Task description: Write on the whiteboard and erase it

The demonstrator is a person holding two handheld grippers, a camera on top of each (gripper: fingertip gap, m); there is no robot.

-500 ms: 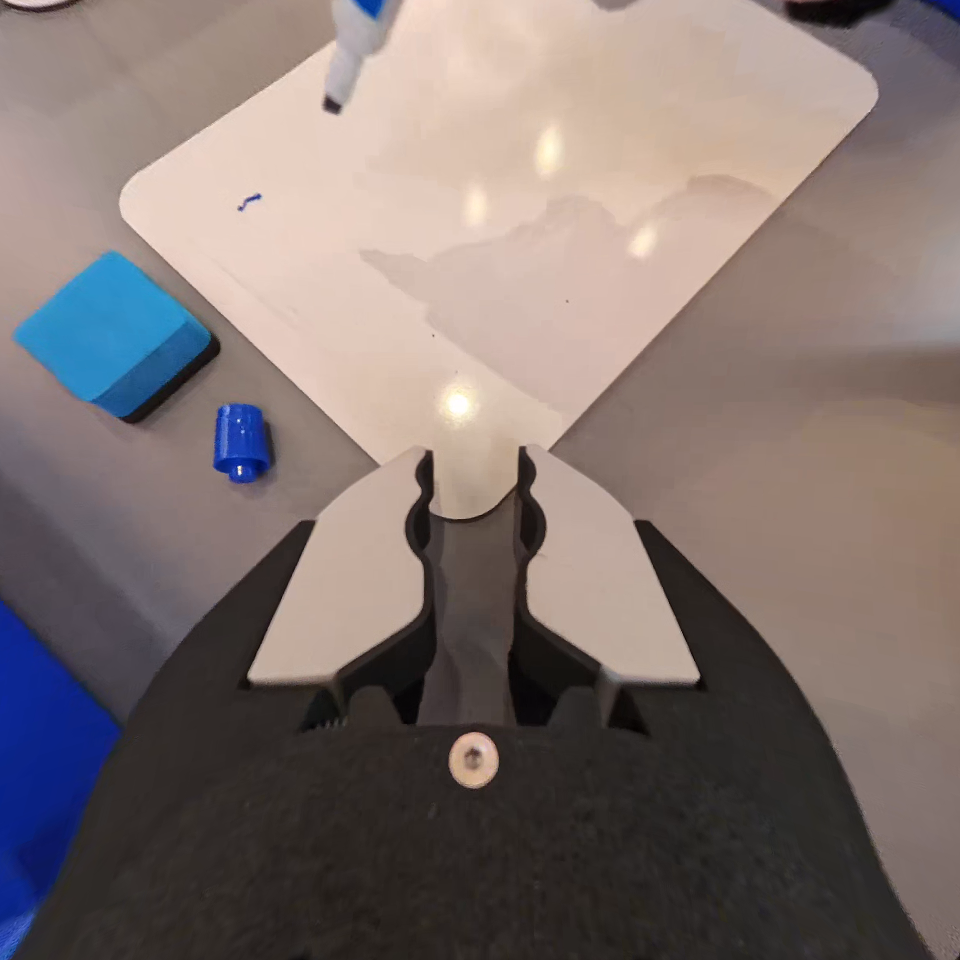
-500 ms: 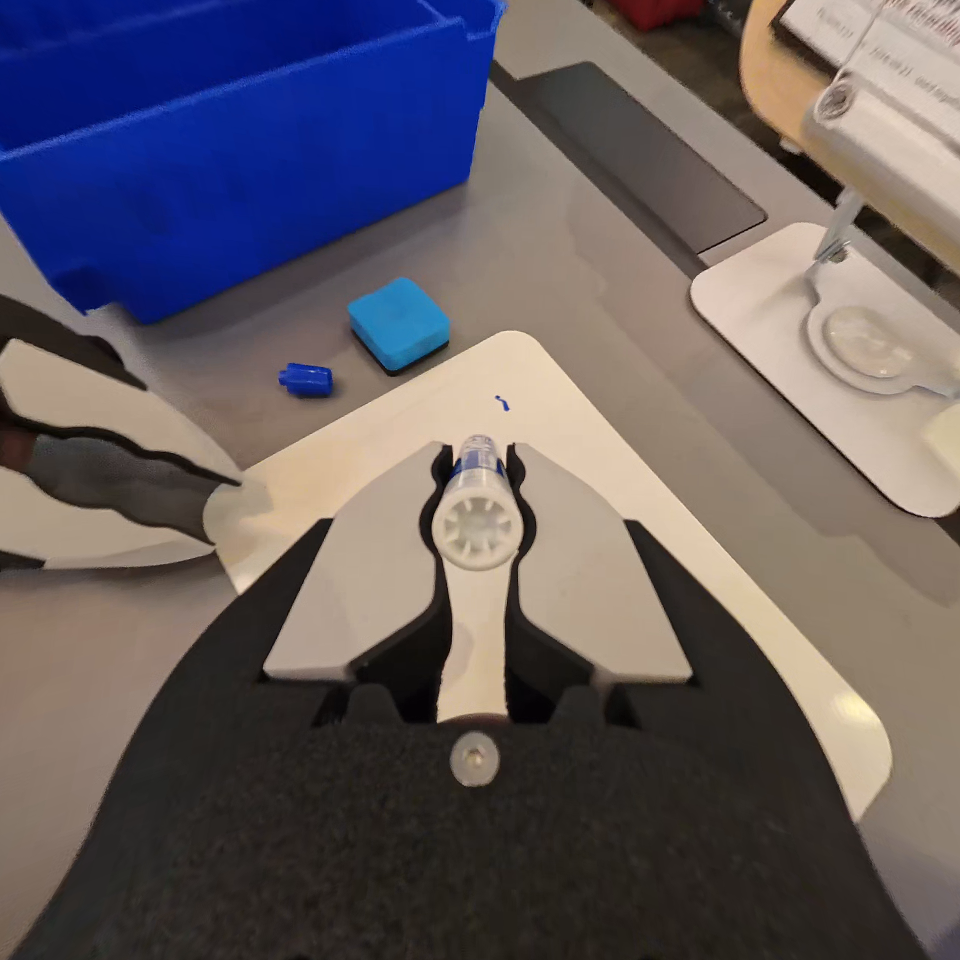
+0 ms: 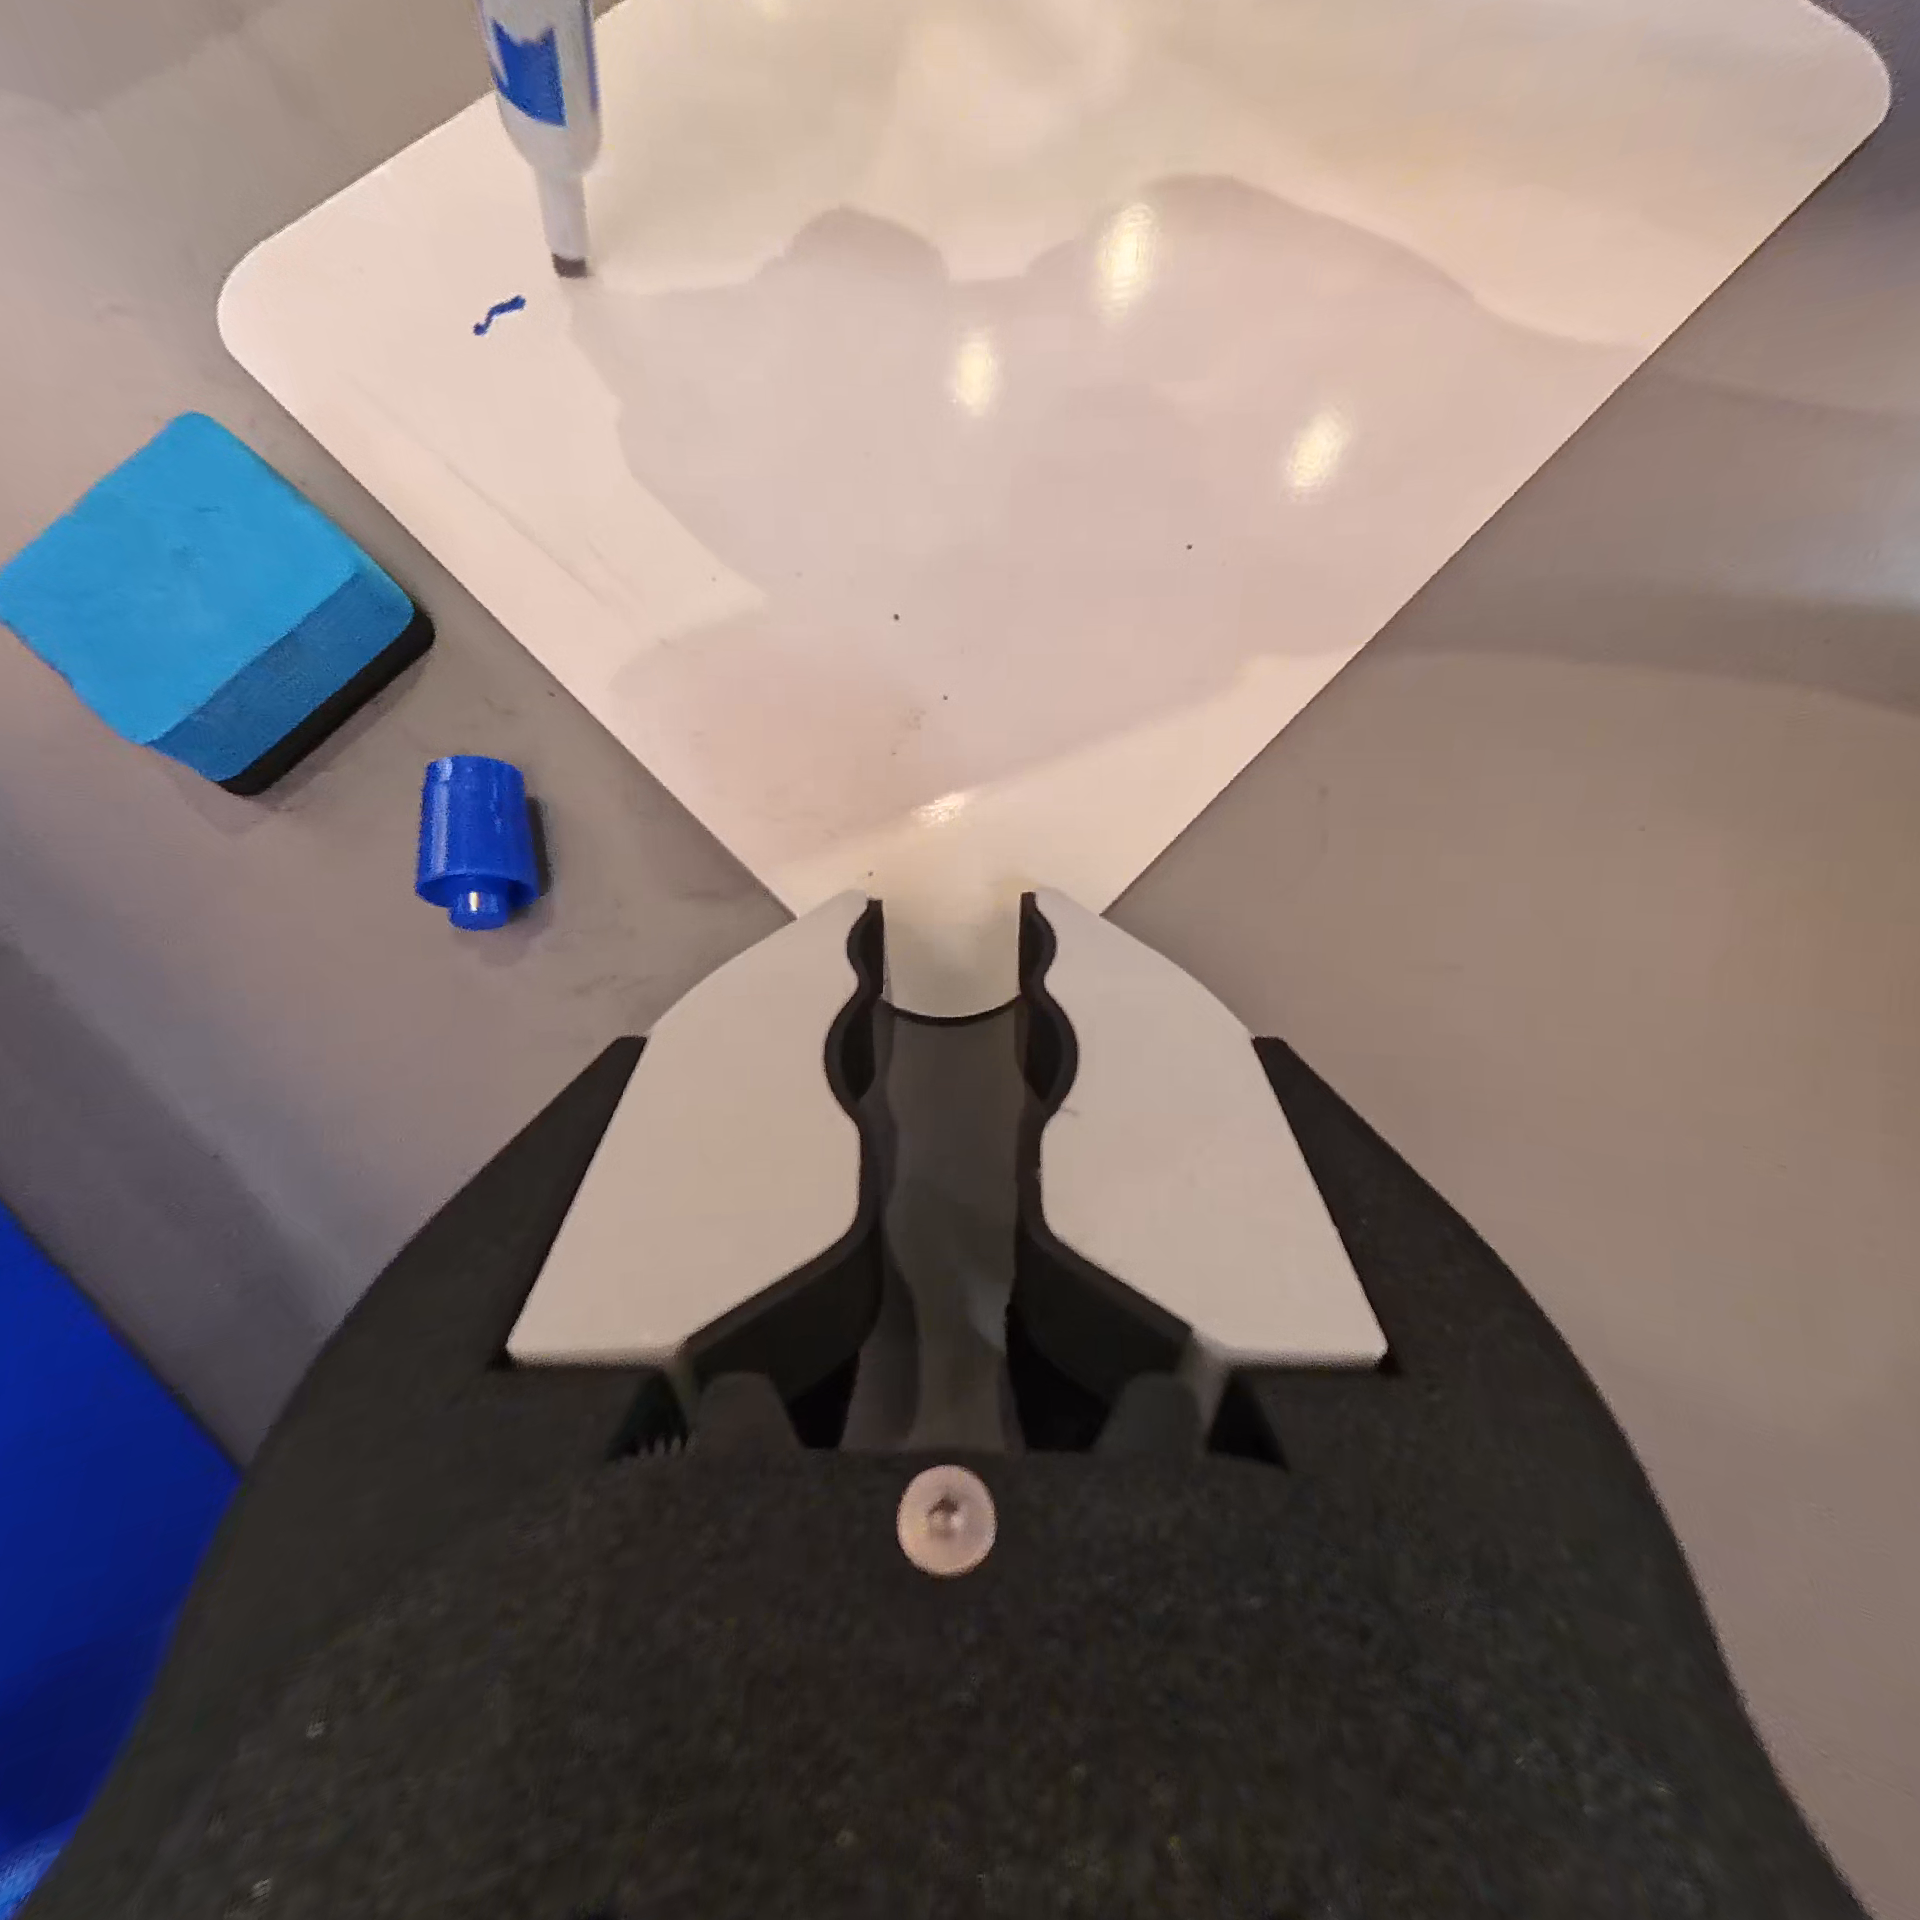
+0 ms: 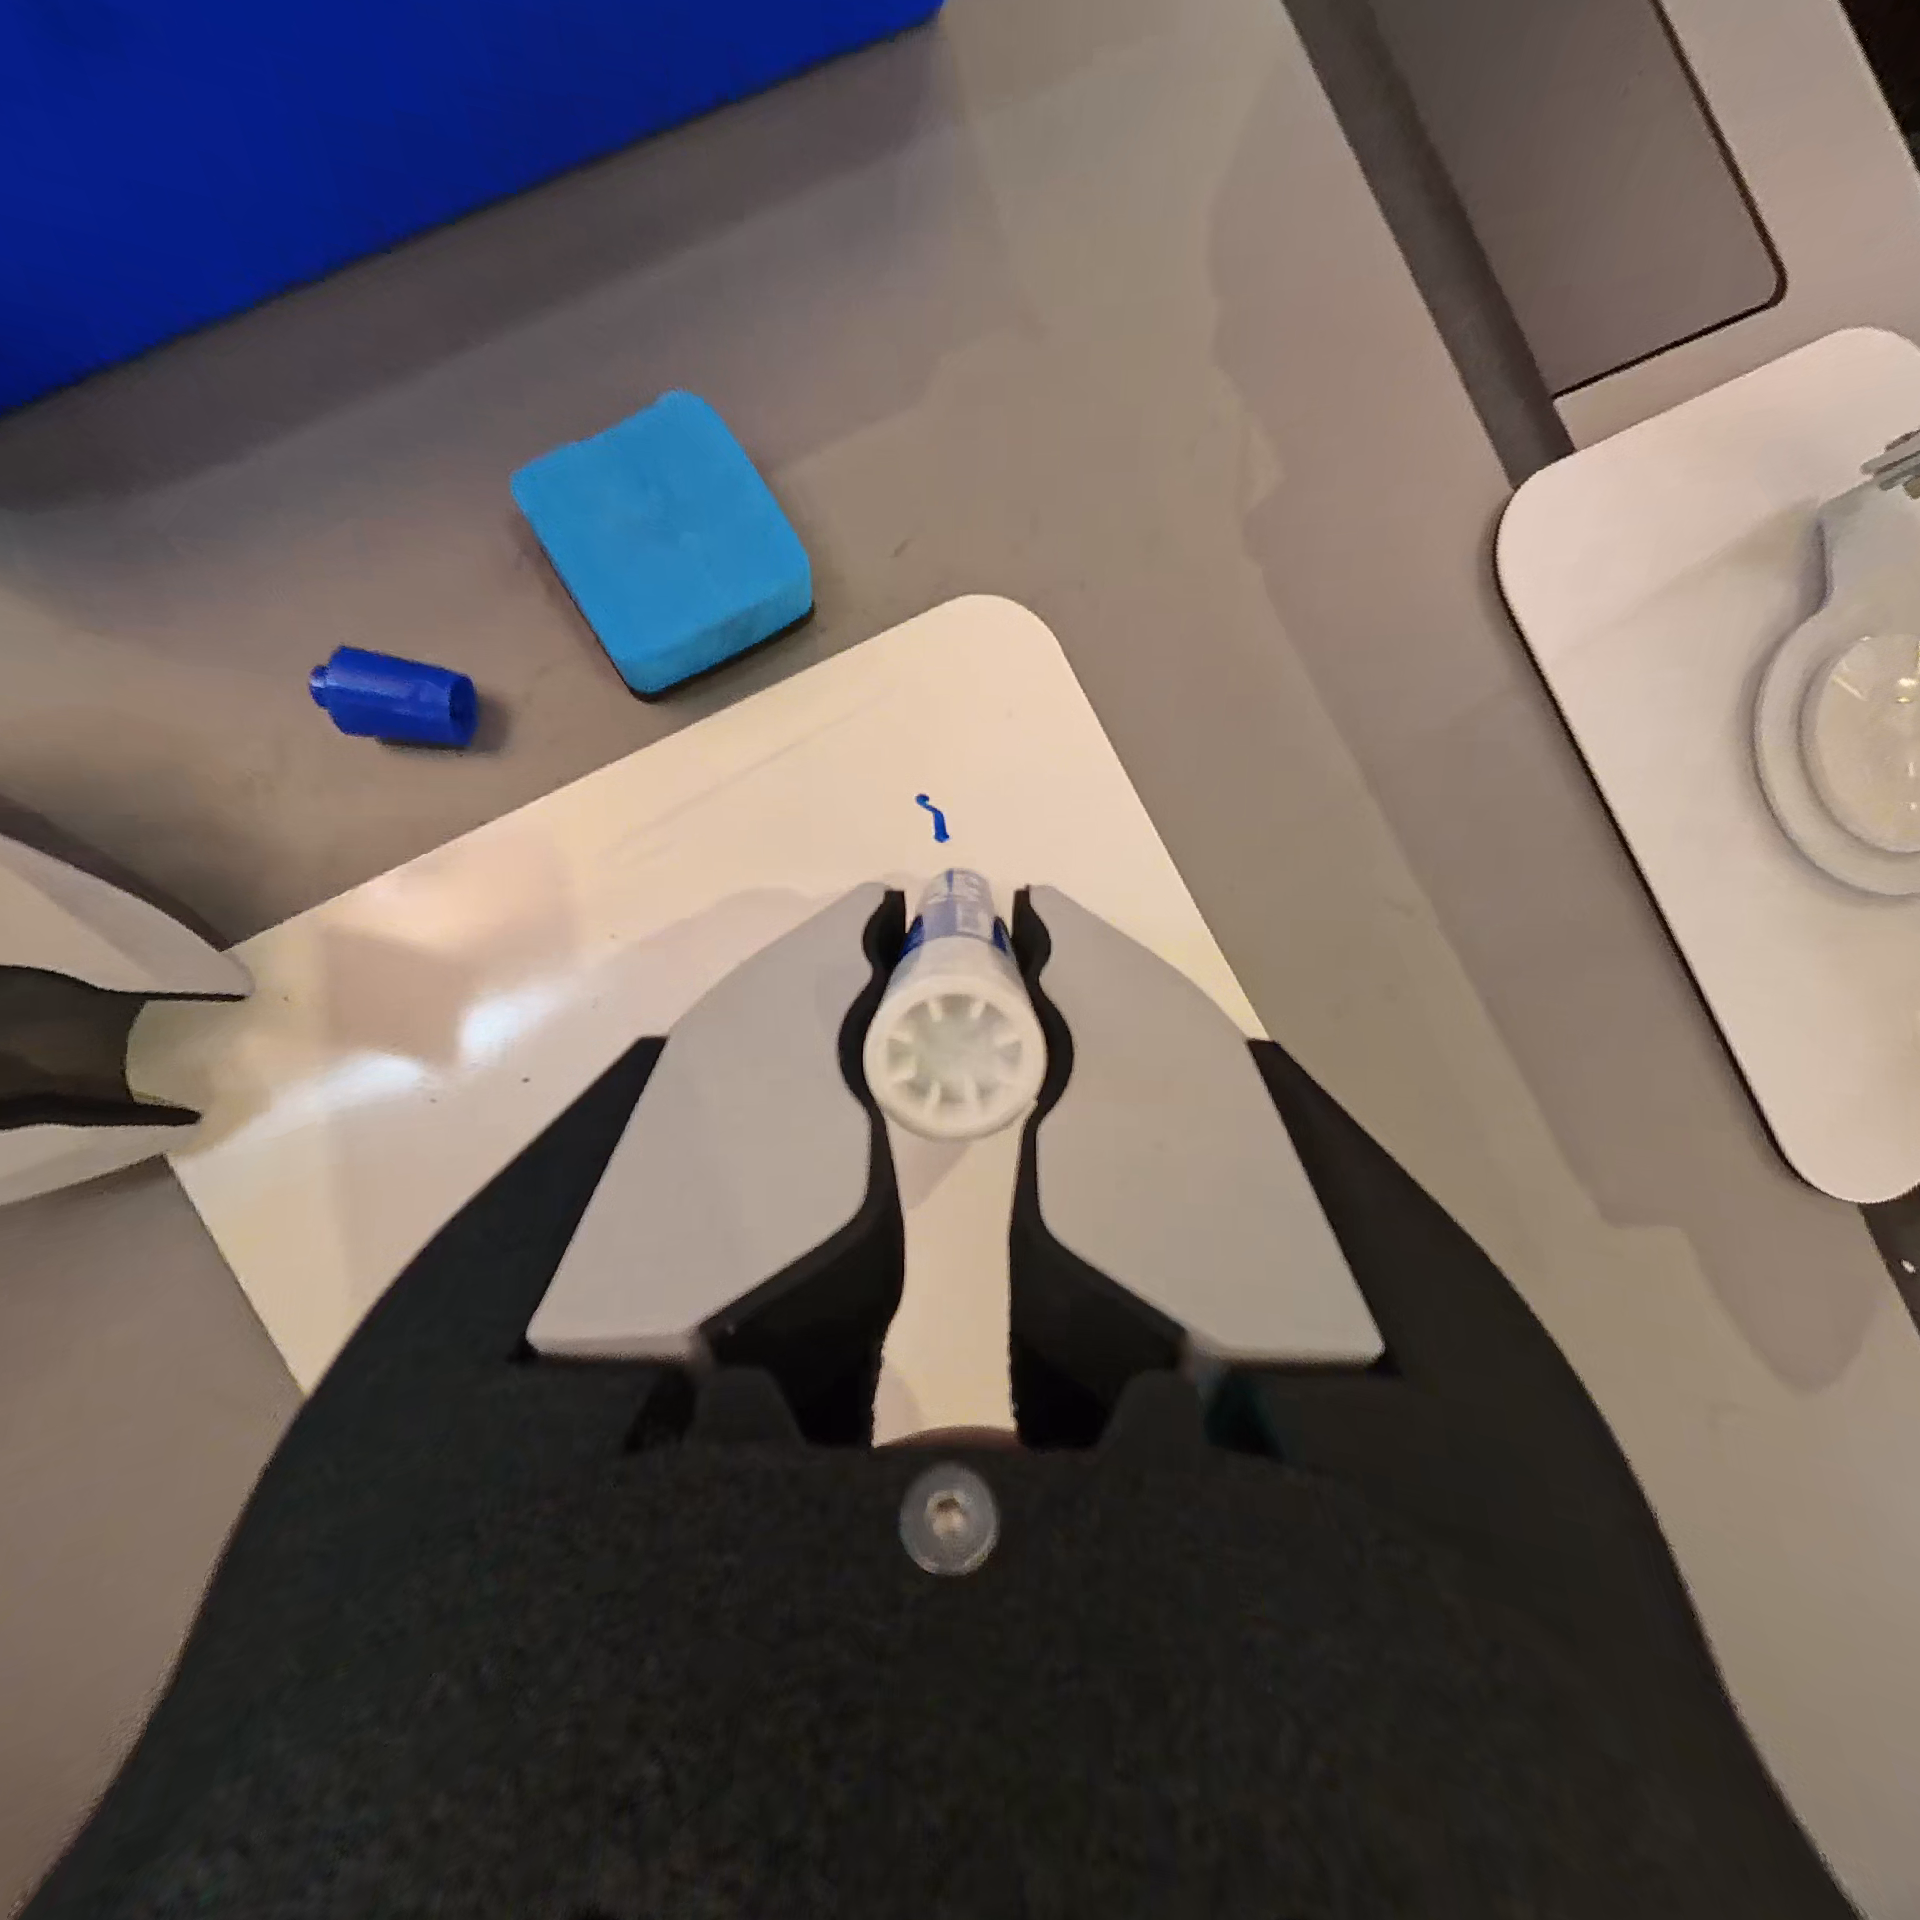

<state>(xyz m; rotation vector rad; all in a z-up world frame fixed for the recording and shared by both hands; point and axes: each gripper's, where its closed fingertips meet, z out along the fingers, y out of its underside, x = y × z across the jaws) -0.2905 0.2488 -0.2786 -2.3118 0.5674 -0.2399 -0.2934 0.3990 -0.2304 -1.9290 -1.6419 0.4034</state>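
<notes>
A: Where does the left wrist view sit?

B: Low behind the left gripper [image 3: 948, 914], looking forward and down along its 2 fingers over one corner of the whiteboard [image 3: 1039, 436] — close to the surface.

A: And the right wrist view?

B: Above the right gripper [image 4: 954, 902], facing steeply down onto the board's far corner, close in.

A: What do the 2 views share?

B: The board, the blue mark [image 3: 499, 314], the eraser [image 3: 197, 592], the cap [image 3: 476, 836] — from roughly opposite sides.
</notes>
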